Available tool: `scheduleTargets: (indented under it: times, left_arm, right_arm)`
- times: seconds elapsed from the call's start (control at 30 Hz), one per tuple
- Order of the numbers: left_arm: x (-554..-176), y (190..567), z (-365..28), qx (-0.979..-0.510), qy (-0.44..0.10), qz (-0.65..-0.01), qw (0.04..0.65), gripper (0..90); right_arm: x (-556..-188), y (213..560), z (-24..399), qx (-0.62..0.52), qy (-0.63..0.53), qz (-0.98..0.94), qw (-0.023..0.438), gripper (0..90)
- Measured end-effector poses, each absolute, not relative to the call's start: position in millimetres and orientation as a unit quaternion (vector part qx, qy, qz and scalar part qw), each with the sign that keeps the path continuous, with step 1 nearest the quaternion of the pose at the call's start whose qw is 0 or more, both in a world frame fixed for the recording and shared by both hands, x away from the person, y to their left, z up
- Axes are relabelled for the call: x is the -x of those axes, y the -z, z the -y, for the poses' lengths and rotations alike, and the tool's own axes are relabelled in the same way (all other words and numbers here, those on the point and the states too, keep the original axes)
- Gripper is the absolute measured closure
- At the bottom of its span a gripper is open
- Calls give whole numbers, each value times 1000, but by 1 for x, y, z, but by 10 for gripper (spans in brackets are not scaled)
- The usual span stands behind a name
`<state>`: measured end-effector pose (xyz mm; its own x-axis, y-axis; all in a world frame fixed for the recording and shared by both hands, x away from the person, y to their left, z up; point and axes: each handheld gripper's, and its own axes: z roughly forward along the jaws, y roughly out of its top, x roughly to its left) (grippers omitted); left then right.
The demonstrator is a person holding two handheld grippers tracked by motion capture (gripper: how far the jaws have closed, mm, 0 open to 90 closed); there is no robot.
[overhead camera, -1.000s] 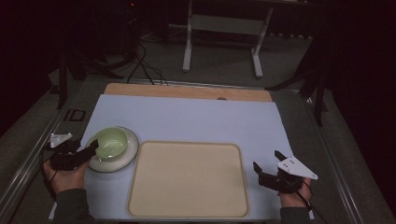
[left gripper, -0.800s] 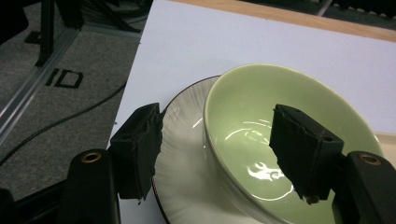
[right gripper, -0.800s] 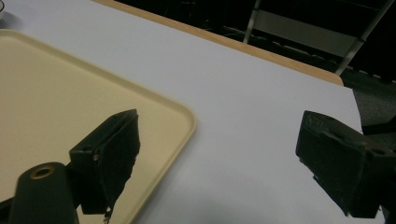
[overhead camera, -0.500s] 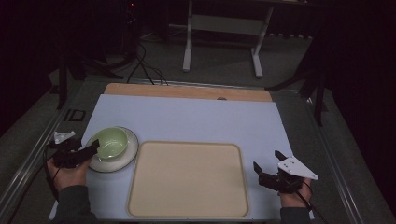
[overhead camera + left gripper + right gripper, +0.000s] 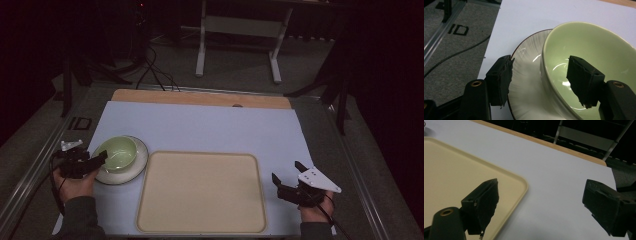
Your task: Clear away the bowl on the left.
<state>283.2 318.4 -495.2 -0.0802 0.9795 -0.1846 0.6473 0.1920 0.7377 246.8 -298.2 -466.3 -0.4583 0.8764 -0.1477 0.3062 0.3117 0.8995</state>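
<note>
Dark room beyond table; white mat [image 5: 210,127] covered tabletop. Beige tray [image 5: 201,192] lay empty at mat's near middle. Green bowl [image 5: 116,152] sat on white plate [image 5: 131,167], just beside tray's left edge. Left gripper [image 5: 540,78] at bowl, jaws apart, straddling bowl's near wall: one jaw inside bowl, other over plate rim. Right gripper [image 5: 286,180] near tray's right edge, jaws wide apart, holding nothing.

Tabletop [image 5: 210,127]: pale blue-white sheet over a wooden board whose bare edge shows along the far side. Beige tray [image 5: 201,192]: rectangular, rounded corners, lying flat at the near middle. White plate [image 5: 135,167]: just beside the tray's far left corner, bearing a green bowl [image 5: 118,152].
</note>
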Motion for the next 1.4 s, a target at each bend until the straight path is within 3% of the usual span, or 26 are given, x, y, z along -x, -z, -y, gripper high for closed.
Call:
scheduleTargets:
  times: [0.6, 1.4]
  left_arm:
    - [-292, 503, -316, -606, -220, -702, 303, 491]
    - [-300, 508, -320, -597, -163, -715, 325, 596]
  right_arm:
    - [-247, 466, 298, -399, -429, -739, 332, 132]
    - [-247, 466, 297, -398, -428, -740, 333, 132]
